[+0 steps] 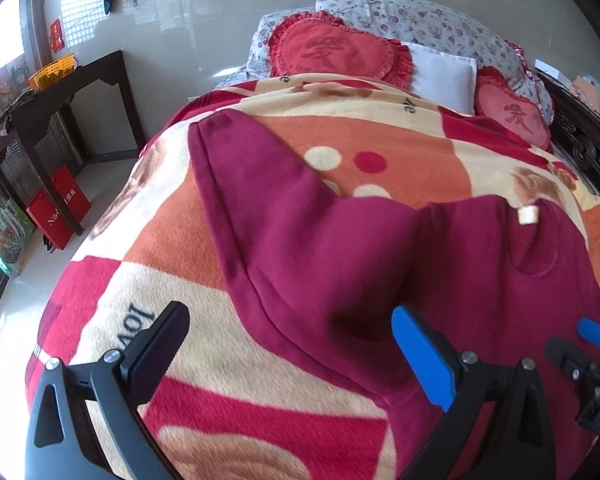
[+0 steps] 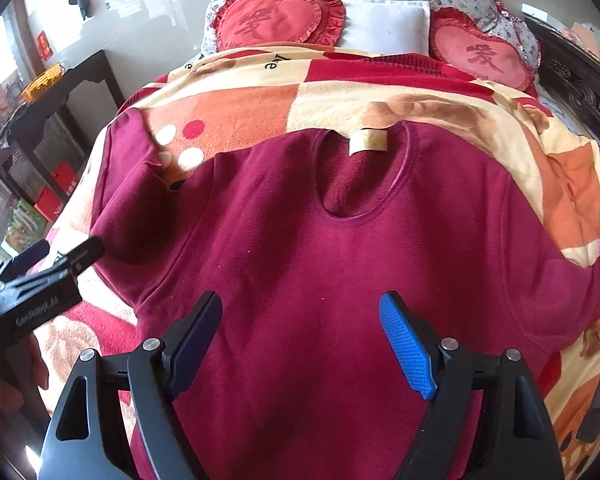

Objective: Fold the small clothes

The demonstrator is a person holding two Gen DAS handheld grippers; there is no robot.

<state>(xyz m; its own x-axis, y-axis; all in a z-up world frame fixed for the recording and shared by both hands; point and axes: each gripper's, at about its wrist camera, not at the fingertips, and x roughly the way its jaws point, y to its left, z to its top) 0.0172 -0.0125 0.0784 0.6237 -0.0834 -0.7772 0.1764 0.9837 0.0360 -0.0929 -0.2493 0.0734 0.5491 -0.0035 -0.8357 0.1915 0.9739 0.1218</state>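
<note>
Honestly, nothing was folded yet: the maroon top [image 2: 340,264] lay flat, sleeves out, left gripper [image 1: 292,356] and right gripper [image 2: 300,344] both gaping, empty.

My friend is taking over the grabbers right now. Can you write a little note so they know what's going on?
Left gripper: open, holding nothing, over the shirt's left sleeve side.
Right gripper: open, holding nothing, above the middle of the shirt.
The dark red shirt lies flat, front up, on the blanket, collar toward the pillows, one sleeve spread out.
Done: shirt laid out.
Left: all the folding, probably sleeves first.
</note>
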